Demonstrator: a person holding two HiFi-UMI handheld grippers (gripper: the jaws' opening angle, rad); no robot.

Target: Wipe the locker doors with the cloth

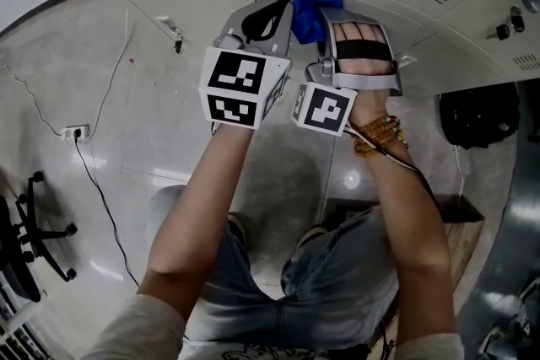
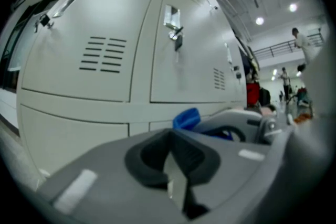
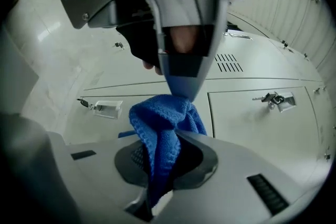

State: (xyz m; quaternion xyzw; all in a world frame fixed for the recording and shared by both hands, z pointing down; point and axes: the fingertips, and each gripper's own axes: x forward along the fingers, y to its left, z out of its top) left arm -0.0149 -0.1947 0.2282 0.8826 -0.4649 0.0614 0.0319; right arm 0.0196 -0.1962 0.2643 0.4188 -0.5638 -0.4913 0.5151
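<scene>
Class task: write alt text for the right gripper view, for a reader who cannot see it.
The right gripper clamps a bunched blue cloth between its jaws, seen close up. Behind it are pale grey locker doors, one with a keyed latch, another with vent slits.

Right gripper (image 3: 170,123) pinching a blue cloth (image 3: 152,126)
Its 2 jaws are clamped on the bunched cloth, which hangs down between them. Behind are pale locker doors (image 3: 262,123), with 1 latch (image 3: 275,99) at right, another at left, and vent slots (image 3: 227,63) above.
</scene>
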